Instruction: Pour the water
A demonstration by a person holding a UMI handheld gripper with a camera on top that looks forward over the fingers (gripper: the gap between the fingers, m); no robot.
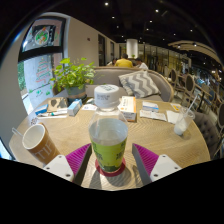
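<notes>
A clear plastic bottle point(108, 140) with a green label and a white cap stands upright on the round wooden table point(150, 135), on what looks like a red base or coaster. It sits between the two fingers of my gripper point(111, 148). The magenta pads point(78, 157) flank its lower half, and a thin gap shows on the right side. The gripper is open around the bottle. A brown paper cup point(38, 142) with a white rim stands on the table to the left, just beyond the left finger.
Beyond the bottle are a white lidded container point(106, 97), a small carton point(128, 108) and papers. A glass point(183, 122) stands at the table's right side. A potted plant point(70, 75) and a sofa with a striped cushion point(138, 83) lie behind.
</notes>
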